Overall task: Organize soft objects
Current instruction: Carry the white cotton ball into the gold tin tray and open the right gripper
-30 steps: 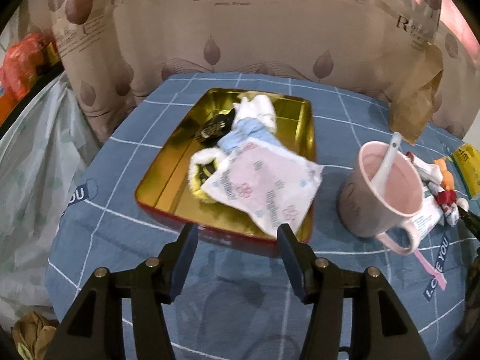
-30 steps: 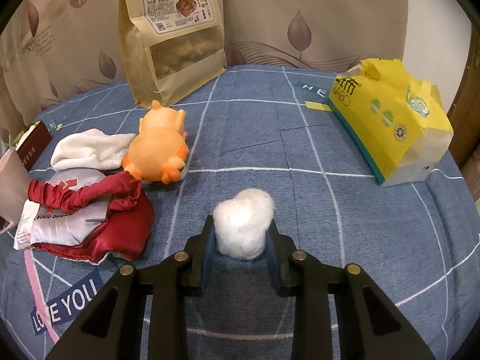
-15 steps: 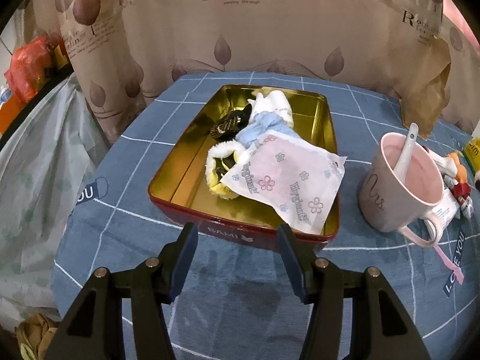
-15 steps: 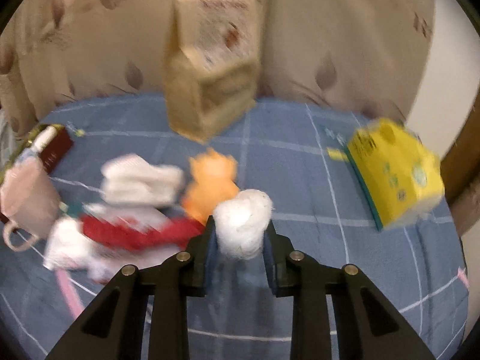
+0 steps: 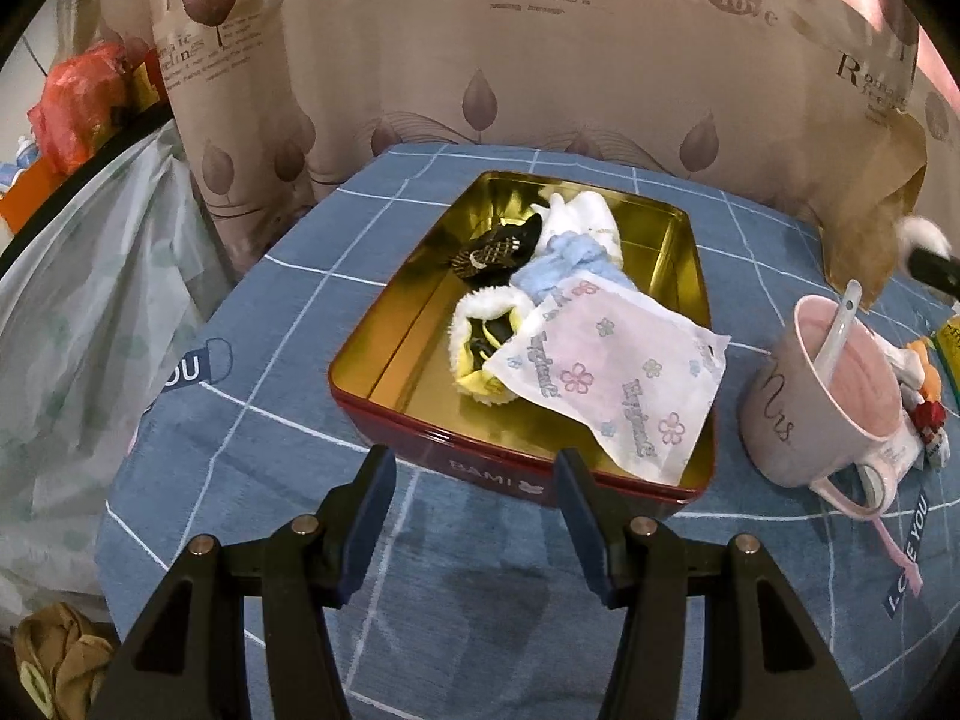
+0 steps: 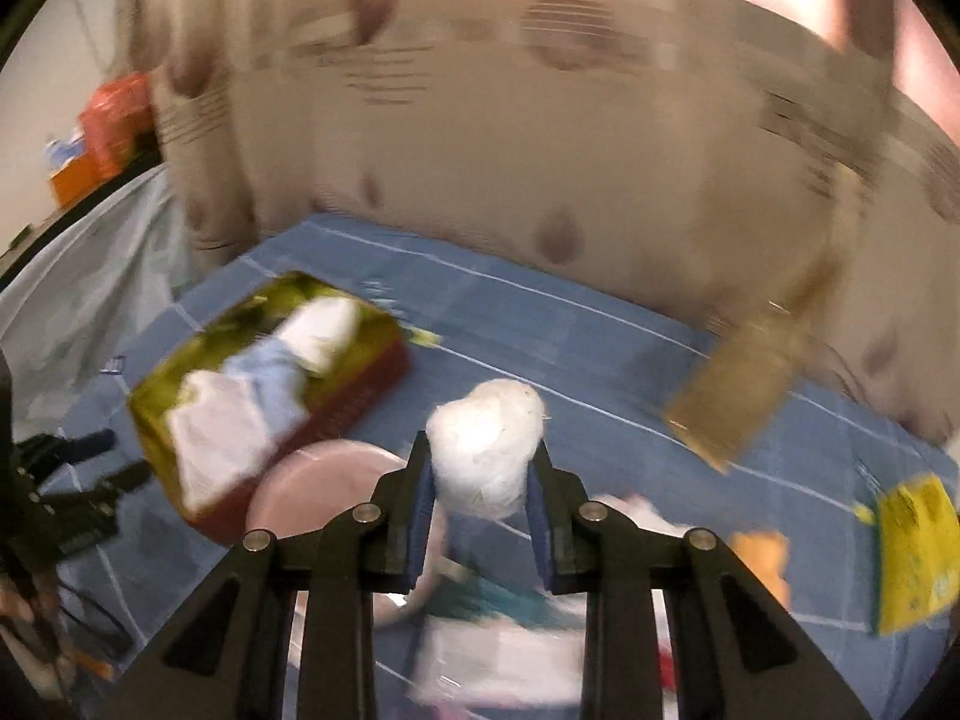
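The table (image 5: 252,432), under a blue checked cloth, carries everything, and one gold tin (image 5: 414,324) sits toward its left side; judging by the task, it is the collecting place, since soft things already lie piled along its right half. Counted in the left view, five pieces are in it: one flowered pouch (image 5: 618,384) draped over the near right rim, one white plush (image 5: 585,219) at the back, one blue cloth (image 5: 561,267) between them, one yellow-and-white fuzzy piece (image 5: 483,339) under the pouch's edge, and one black piece (image 5: 495,249) beside the plush.

One pink mug (image 5: 804,414) with one spoon (image 5: 837,330) stands just right of the tin, probably a hard item left out of the sort. One brown bag (image 6: 744,396) and one yellow pack (image 6: 915,558) lie further right; blur hides their detail, and the heap of soft things below the right gripper (image 6: 477,480) is too smeared to count.

The left gripper (image 5: 474,501) hangs spread and empty just short of the tin's near wall, likely parked out of the way.

The right gripper is clamped on one white puff (image 6: 486,450), held in the air above the mug area, aimed toward the tin, seemingly to be dropped there.
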The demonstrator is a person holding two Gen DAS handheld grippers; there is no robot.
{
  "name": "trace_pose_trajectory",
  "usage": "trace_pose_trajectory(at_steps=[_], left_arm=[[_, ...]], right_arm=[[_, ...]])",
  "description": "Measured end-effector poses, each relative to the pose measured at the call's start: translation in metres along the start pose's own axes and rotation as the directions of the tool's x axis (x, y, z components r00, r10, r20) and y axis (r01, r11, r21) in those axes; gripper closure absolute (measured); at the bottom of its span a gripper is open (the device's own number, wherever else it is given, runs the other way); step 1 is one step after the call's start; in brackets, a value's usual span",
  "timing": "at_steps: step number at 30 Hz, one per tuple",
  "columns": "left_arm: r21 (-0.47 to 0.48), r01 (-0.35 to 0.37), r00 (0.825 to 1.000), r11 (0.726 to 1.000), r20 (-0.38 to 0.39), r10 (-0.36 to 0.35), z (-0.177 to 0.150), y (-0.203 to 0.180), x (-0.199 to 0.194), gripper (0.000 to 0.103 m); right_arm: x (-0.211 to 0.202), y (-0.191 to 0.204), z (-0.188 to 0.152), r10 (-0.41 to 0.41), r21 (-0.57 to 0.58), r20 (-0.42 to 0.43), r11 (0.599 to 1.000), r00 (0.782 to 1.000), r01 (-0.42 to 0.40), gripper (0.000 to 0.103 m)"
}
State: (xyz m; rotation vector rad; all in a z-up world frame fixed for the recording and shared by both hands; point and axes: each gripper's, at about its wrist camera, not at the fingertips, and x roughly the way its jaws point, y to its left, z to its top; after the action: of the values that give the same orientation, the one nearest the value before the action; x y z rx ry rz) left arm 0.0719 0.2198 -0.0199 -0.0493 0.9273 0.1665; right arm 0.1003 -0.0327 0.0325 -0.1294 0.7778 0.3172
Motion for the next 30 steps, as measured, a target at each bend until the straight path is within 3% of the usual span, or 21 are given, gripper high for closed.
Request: trace_pose_trajectory(at_steps=[8,13,22,30], left_arm=[[-0.021,0.002,1.0,1.0,0.001,-0.002,0.001,0.006,0.003,0.047],[-0.046,0.014,1.0,0.999,0.0,-0.014,0.001,0.014,0.004,0.047],[-0.061,0.022,1.0,0.998,0.009,-0.022,0.002,0.016,0.002,0.047],[-0.06,0.026,1.0,0.998,0.01,-0.026,0.002,0.015,0.003,0.047]], right_arm=[[0.057,0.074,0.034,0.1,-0.061,-0.08,0.993,0.992,-0.105,0.077],[0.09,0.105,0.049,0.1,-0.101,-0.111,0.989,0.989,-0.111,0.077],[0.138,0.134,0.057,0.073,-0.117,-0.164,0.989,0.984,-0.093,0.076],[0.149,0.144,0.056,0.072,-0.113,-0.18,0.989,0.981,-0.093,0.074]])
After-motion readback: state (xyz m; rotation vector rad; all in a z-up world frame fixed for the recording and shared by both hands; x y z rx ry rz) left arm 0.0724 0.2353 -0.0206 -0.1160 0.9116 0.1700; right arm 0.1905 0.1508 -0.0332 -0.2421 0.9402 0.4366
